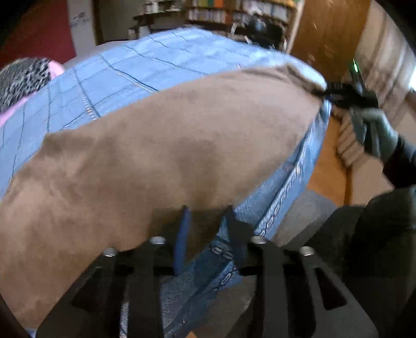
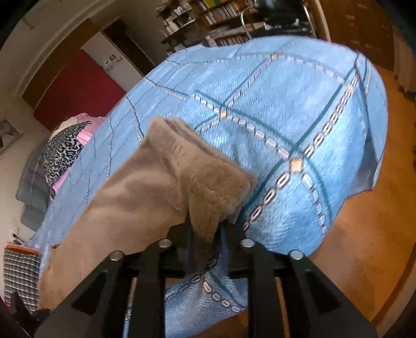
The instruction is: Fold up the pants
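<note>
Soft, even indoor light is seen; motion blur smears both views, most at the far bookshelf [image 1: 234, 13], and fisheye edges are bent and darkened.

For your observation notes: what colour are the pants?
Plain light brown pants, fuzzy; clearest in the right wrist view.

Tan fleece pants [image 1: 161, 145] on a blue chain-checked bedspread [image 2: 286, 109].

Both wrist fisheyes look steeply down along their claws, very close over the brown pants [image 1: 161, 145] on the blue bedspread [image 2: 286, 109], sharing bookshelves [image 1: 234, 13] at the frames' top.
</note>
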Demonstrator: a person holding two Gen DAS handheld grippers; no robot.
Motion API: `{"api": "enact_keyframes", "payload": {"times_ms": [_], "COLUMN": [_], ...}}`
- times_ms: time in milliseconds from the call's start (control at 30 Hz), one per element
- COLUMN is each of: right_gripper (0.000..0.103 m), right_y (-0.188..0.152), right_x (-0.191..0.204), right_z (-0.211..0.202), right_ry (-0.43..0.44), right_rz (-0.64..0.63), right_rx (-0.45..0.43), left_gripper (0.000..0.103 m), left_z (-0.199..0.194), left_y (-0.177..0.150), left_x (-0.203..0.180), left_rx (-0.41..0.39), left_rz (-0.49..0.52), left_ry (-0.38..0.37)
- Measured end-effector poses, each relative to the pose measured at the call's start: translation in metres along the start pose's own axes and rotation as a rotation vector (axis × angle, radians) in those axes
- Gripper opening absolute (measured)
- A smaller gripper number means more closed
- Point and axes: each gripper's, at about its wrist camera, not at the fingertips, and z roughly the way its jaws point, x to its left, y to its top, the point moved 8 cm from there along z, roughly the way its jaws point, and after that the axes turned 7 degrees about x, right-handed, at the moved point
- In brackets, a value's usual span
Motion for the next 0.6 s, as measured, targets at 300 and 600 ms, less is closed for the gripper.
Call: {"api": "enact_keyframes", "payload": {"times_ms": [300,600], "right_gripper": [0.052,0.052], "right_y": [0.021,-0.020], "right_x": [0.029,0.139], "right_z": [-0.039,0.002], "right_ry": [-0.121,0.019], "right_rz": [-0.126,-0.363], "right_rx": [-0.163,-0.030], "left_gripper": [0.059,0.064], "left_z": [-0.041,-0.086], "left_y": [-0.003,-0.048], "left_x": [0.060,0.135], "left_rx": [-0.130,-0.212], "left_rz": [-0.268,-0.484], "left_ry": [-0.026,0.094]}}
